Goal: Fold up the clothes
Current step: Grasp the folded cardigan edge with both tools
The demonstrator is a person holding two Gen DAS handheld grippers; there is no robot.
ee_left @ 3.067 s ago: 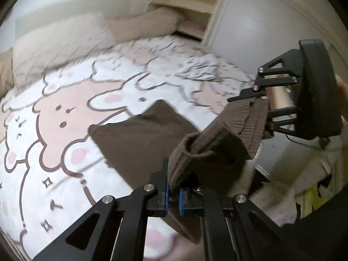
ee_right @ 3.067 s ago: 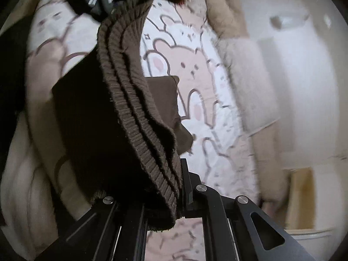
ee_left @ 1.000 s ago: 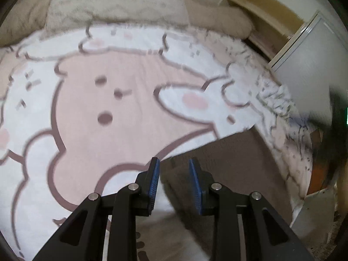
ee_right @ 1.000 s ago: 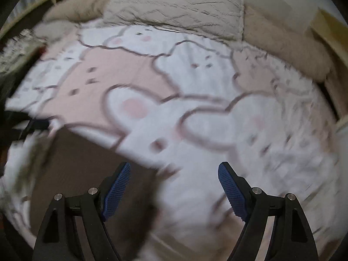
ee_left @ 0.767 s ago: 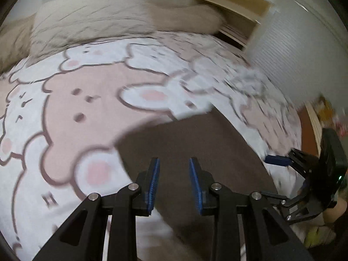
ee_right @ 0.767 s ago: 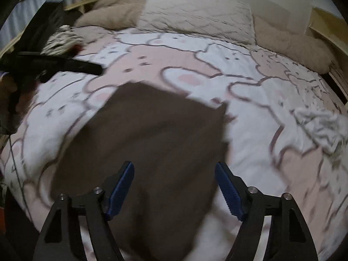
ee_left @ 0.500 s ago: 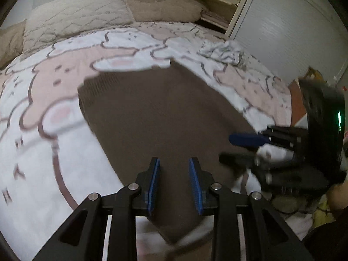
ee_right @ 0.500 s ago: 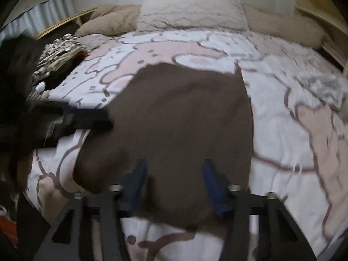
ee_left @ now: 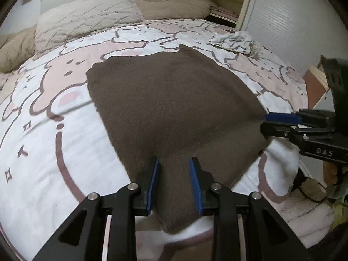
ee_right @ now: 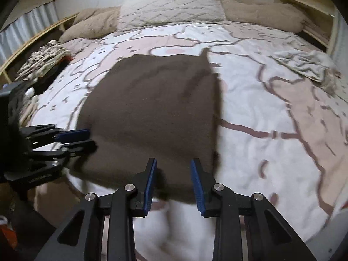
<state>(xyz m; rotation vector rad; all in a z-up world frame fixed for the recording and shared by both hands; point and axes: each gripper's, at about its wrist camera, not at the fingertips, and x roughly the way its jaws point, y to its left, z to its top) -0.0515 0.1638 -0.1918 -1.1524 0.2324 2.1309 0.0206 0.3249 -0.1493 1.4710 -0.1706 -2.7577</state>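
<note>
A brown knitted garment [ee_left: 174, 108] lies spread flat on the bed [ee_left: 43, 152], on a white and pink cover with cartoon animals. Its near edge reaches the foot end of the bed, and one small corner points up toward the pillows.

The left gripper [ee_left: 174, 182] is over the near edge of the garment. Its blue fingers [ee_left: 153, 182] stand apart with a moderate gap, and brown cloth shows between them, but the fingers do not press on it. The right gripper [ee_right: 173, 182] is at the near right corner of the garment [ee_right: 152, 113]. Its fingers [ee_right: 196, 184] are also apart, about the same gap, with the cloth edge visible between them and not clamped.

In the left wrist view the right gripper [ee_left: 280, 122] shows at the right side, its fingers close to the garment's edge. A light pillow [ee_right: 171, 8] and beige pillows [ee_right: 261, 13] lie at the head. A crumpled white cloth [ee_left: 235, 42] rests on the cover to the right, well apart from the garment. A patterned pile of clothes [ee_right: 41, 61] lies at the left side of the bed.
</note>
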